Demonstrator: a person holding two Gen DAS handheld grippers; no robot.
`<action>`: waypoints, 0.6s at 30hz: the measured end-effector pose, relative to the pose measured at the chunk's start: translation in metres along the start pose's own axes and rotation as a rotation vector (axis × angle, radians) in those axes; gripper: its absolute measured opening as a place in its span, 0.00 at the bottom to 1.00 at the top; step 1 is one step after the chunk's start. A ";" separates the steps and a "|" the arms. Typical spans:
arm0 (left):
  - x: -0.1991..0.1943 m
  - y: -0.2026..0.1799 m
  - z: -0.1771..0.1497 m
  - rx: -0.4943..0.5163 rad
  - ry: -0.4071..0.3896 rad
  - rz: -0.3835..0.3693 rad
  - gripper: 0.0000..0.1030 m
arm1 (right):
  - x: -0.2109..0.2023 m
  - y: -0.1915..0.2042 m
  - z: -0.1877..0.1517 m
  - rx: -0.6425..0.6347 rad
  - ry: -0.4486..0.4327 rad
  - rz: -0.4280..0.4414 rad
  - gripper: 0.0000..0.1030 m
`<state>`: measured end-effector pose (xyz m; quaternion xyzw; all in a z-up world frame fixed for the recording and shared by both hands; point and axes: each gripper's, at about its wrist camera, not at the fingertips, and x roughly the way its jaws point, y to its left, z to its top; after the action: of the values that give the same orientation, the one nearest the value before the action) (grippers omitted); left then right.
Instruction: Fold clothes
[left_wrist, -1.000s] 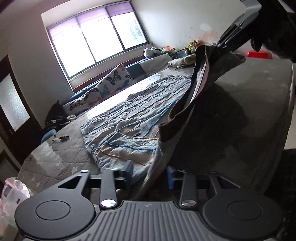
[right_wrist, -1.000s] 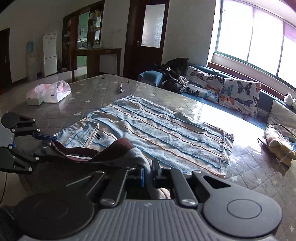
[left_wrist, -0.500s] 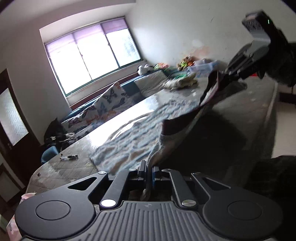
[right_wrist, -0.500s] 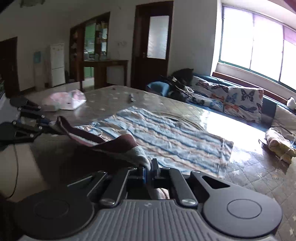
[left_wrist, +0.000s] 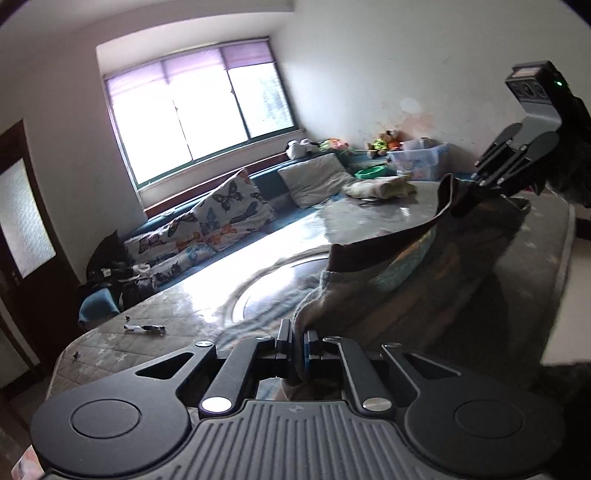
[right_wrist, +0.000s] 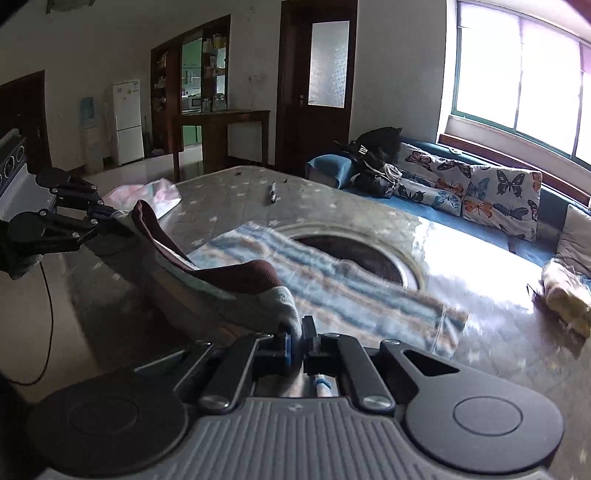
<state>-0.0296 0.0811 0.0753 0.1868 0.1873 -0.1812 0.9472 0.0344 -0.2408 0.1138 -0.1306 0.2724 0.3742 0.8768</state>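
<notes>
A blue striped garment (right_wrist: 332, 280) with a dark maroon collar band (right_wrist: 236, 275) hangs lifted off the quilted table (right_wrist: 229, 192), stretched between my two grippers. My left gripper (left_wrist: 294, 345) is shut on one grey corner of it (left_wrist: 314, 299). My right gripper (right_wrist: 297, 341) is shut on the other corner. In the left wrist view the right gripper (left_wrist: 491, 177) shows at upper right holding the band (left_wrist: 376, 247). In the right wrist view the left gripper (right_wrist: 99, 218) shows at the left edge. The garment's lower part trails on the table.
A pen (left_wrist: 146, 328) lies on the table's far end, also visible in the right wrist view (right_wrist: 273, 192). A pink bag (right_wrist: 147, 194) sits near the left corner. A folded yellow cloth (right_wrist: 565, 291) lies at the right. A sofa with butterfly cushions (right_wrist: 480, 188) runs under the window.
My left gripper has shut on the garment's corner. Both grippers have risen, lifting the near edge; the striped cloth has slid back and uncovered a round mark on the table.
</notes>
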 end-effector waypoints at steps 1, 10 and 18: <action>0.009 0.007 0.005 -0.010 0.006 0.003 0.06 | 0.007 -0.007 0.007 0.006 0.005 0.003 0.04; 0.114 0.058 0.037 -0.003 0.114 0.023 0.06 | 0.086 -0.078 0.057 0.055 0.081 0.009 0.05; 0.212 0.080 0.018 -0.059 0.287 -0.018 0.10 | 0.171 -0.132 0.052 0.197 0.188 -0.011 0.13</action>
<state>0.1924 0.0847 0.0243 0.1812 0.3277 -0.1556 0.9141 0.2479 -0.2086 0.0608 -0.0799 0.3881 0.3268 0.8580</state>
